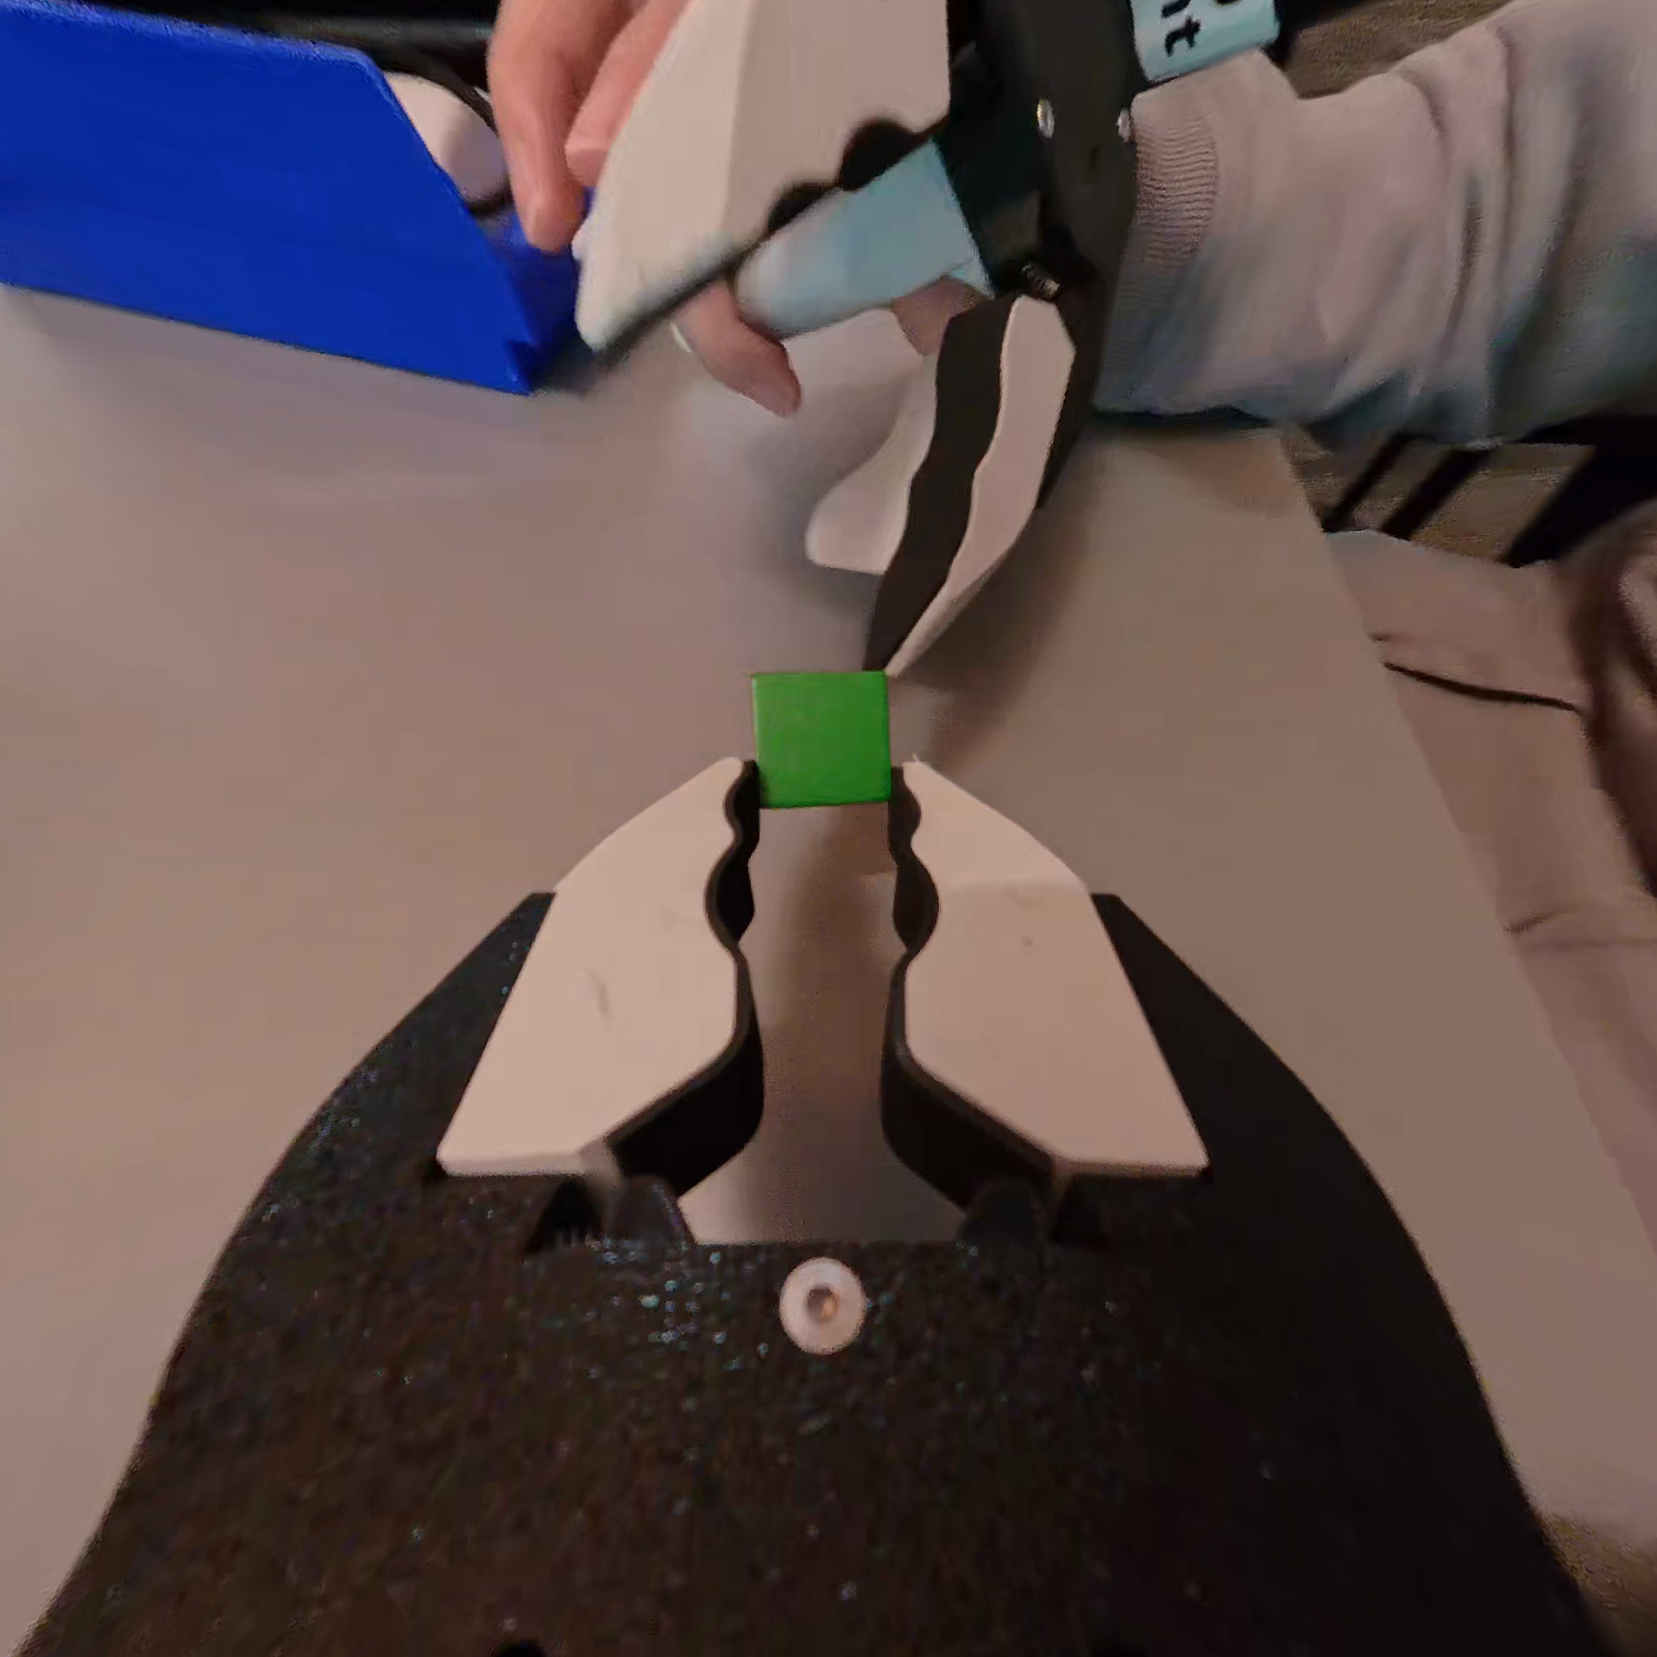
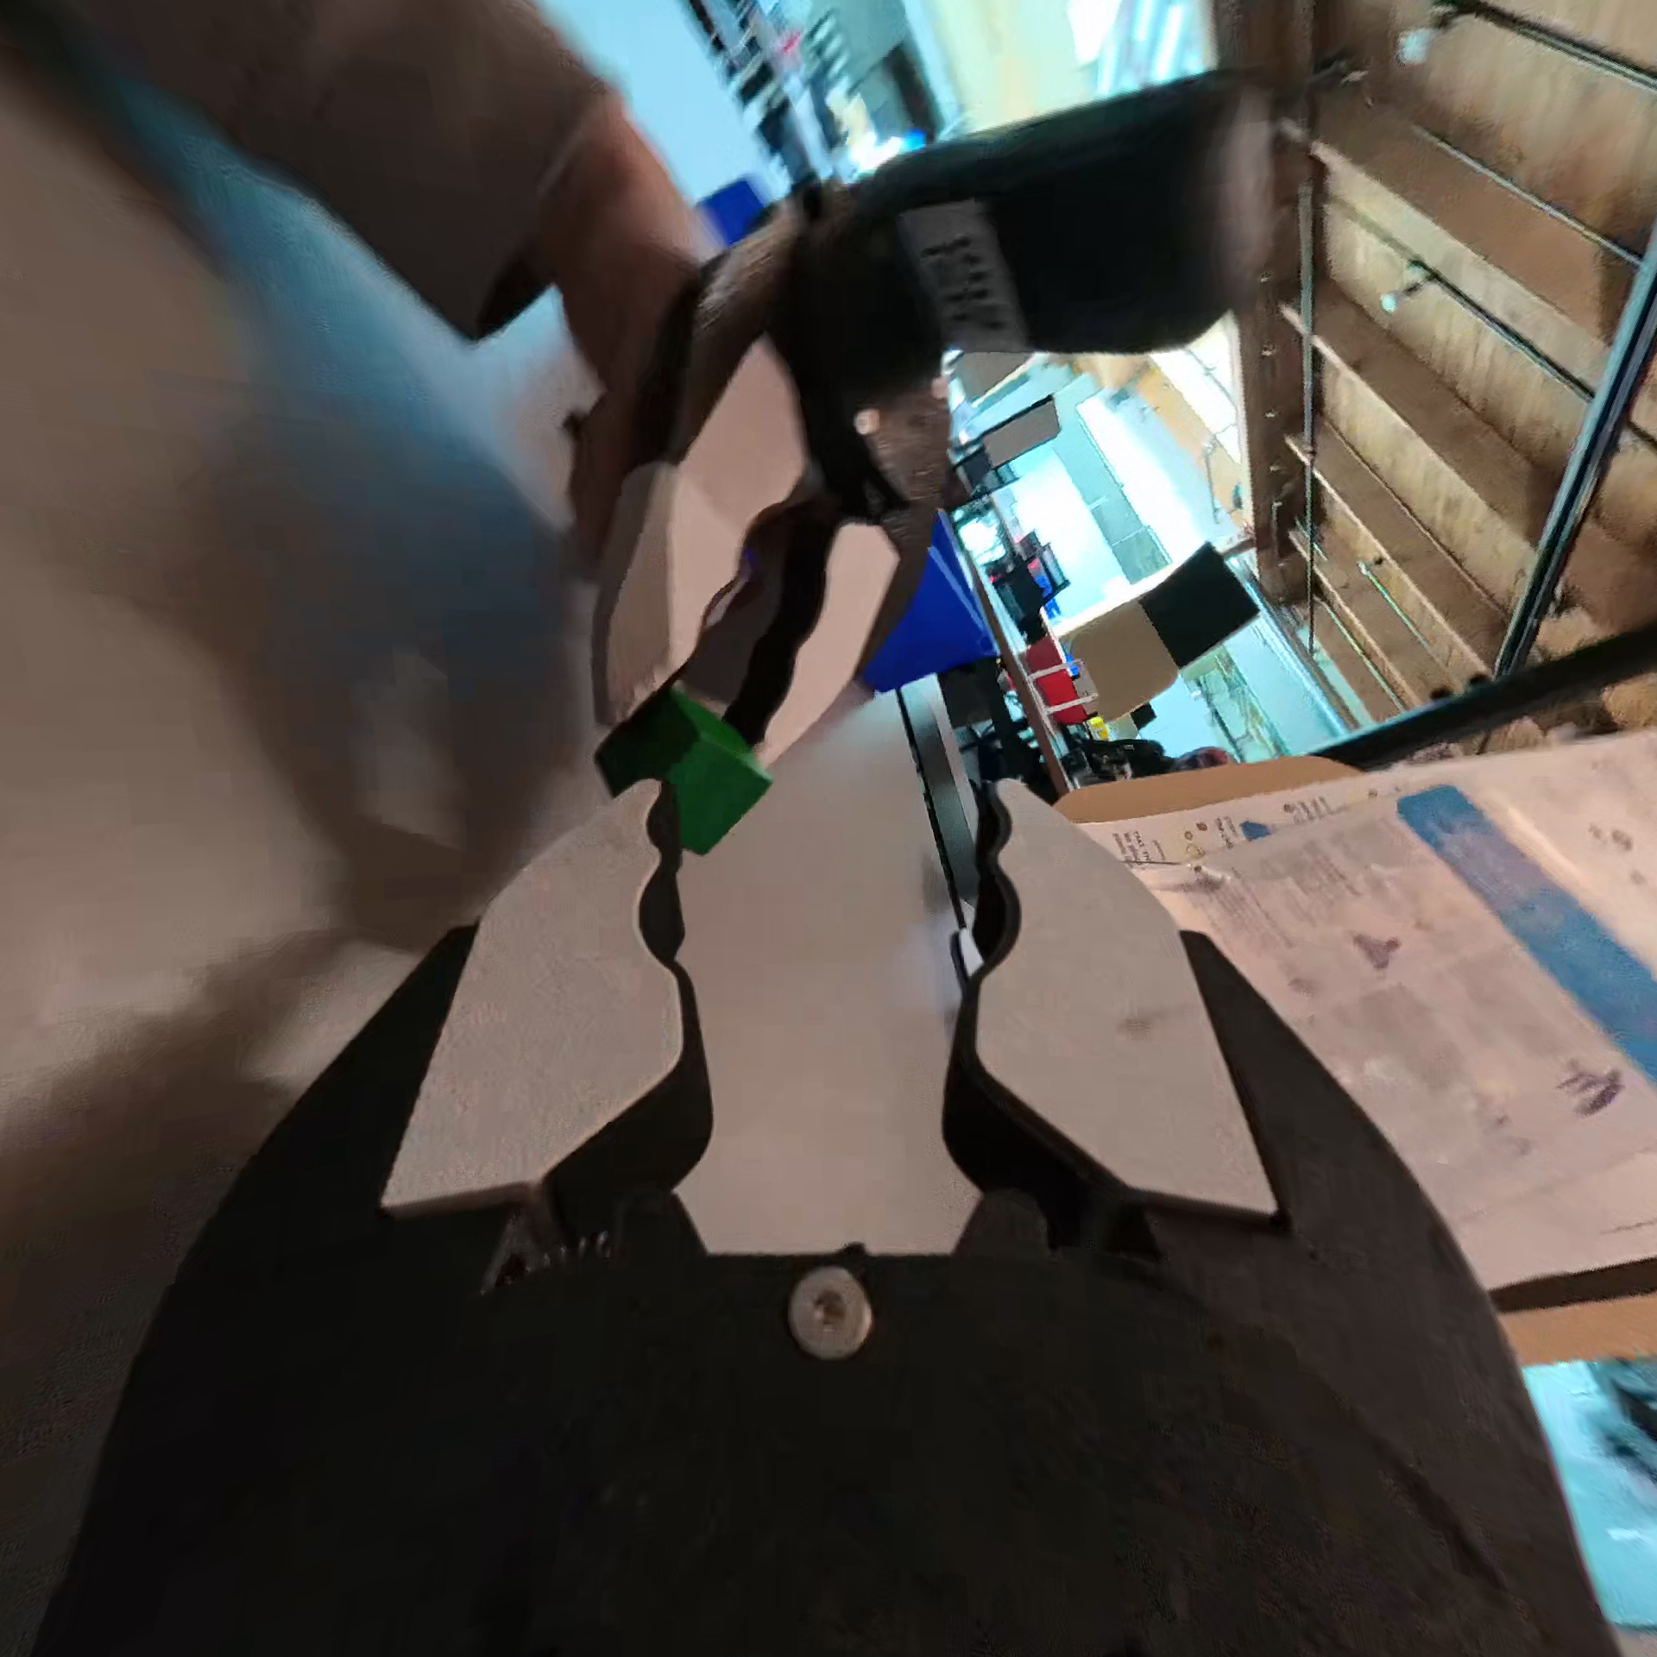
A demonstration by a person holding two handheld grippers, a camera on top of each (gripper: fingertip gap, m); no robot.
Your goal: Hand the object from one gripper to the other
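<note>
The left gripper (image 1: 823,771) pinches the green cube (image 1: 820,751) at its fingertips, leaving the far half exposed. The right gripper (image 2: 820,789), spread wide, sits just beside the cube, one fingertip touching its corner.

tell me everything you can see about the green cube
The green cube is small, solid-coloured, with flat matte faces and crisp edges; it looks like painted wood or plastic. It is held above the grey table, pinched at its near end between the fingertips of the left gripper, most of it sticking out forward. One fingertip of the open right gripper sits at its far upper corner, seemingly just touching; the other finger is well off to the side. No marks show on it.
</note>
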